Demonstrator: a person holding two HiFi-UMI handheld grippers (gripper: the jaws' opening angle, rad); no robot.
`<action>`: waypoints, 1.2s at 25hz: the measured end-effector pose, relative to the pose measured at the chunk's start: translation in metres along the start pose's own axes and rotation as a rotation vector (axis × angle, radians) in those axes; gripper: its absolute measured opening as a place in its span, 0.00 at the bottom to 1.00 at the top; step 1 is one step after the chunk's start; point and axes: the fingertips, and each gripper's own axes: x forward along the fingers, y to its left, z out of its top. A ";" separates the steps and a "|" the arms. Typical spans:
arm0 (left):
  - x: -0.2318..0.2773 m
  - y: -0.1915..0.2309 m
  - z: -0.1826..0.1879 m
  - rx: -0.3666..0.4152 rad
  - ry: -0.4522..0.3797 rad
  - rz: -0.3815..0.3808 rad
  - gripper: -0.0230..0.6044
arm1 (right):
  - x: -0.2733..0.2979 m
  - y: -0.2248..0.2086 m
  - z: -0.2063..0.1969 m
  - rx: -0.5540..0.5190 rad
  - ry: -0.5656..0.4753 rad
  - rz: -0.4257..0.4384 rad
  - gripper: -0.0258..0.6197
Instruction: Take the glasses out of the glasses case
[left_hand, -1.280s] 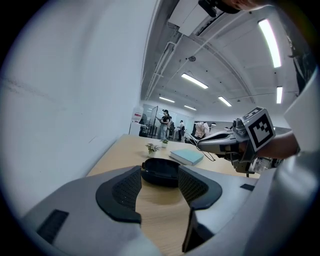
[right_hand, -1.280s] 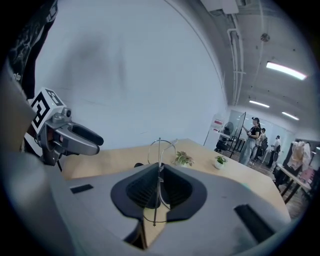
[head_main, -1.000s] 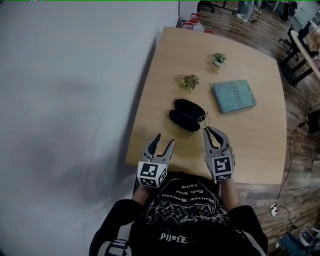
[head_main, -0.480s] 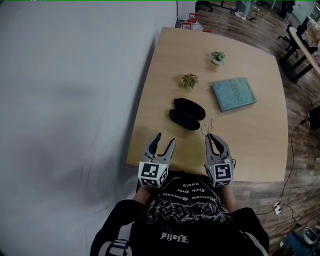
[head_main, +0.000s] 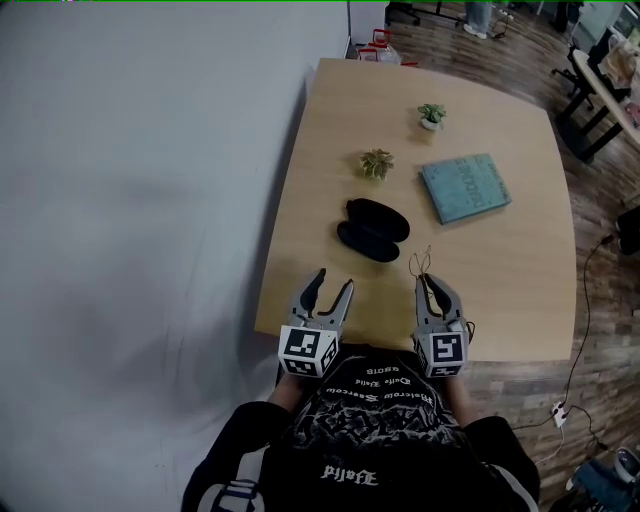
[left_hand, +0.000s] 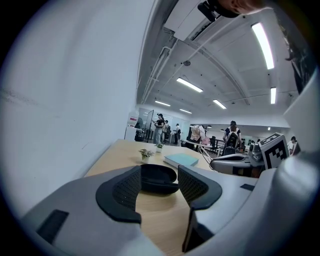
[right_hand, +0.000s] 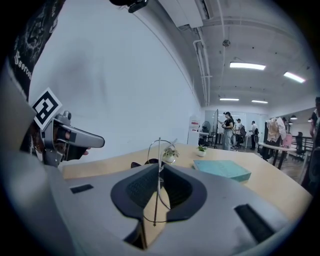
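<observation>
The black glasses case (head_main: 372, 230) lies open on the wooden table (head_main: 500, 290), its two halves side by side. My right gripper (head_main: 428, 283) is near the table's front edge, right of and nearer than the case, shut on a pair of thin wire-framed glasses (head_main: 419, 262). In the right gripper view the glasses (right_hand: 158, 172) stand upright between the jaws of that gripper (right_hand: 159, 189). My left gripper (head_main: 333, 280) hovers open and empty at the front edge. In the left gripper view the case (left_hand: 158, 179) shows beyond its spread jaws.
A teal book (head_main: 465, 188) lies right of and beyond the case. Two small potted plants (head_main: 377, 163) (head_main: 432, 116) stand farther back. A white wall runs along the table's left side. On the wooden floor to the right are cables and chairs.
My right gripper has drawn back toward the person and sunk a little, carrying the glasses away from the case. The left gripper has kept still.
</observation>
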 end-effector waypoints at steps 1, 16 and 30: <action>-0.001 0.000 0.000 -0.002 0.000 -0.002 0.41 | 0.000 0.000 0.000 0.004 0.001 -0.002 0.10; -0.002 -0.006 0.001 -0.010 -0.012 -0.034 0.04 | 0.001 0.003 0.003 0.019 0.005 0.005 0.10; -0.003 -0.009 0.002 -0.010 -0.013 -0.052 0.04 | -0.001 0.003 0.004 0.014 0.014 0.004 0.09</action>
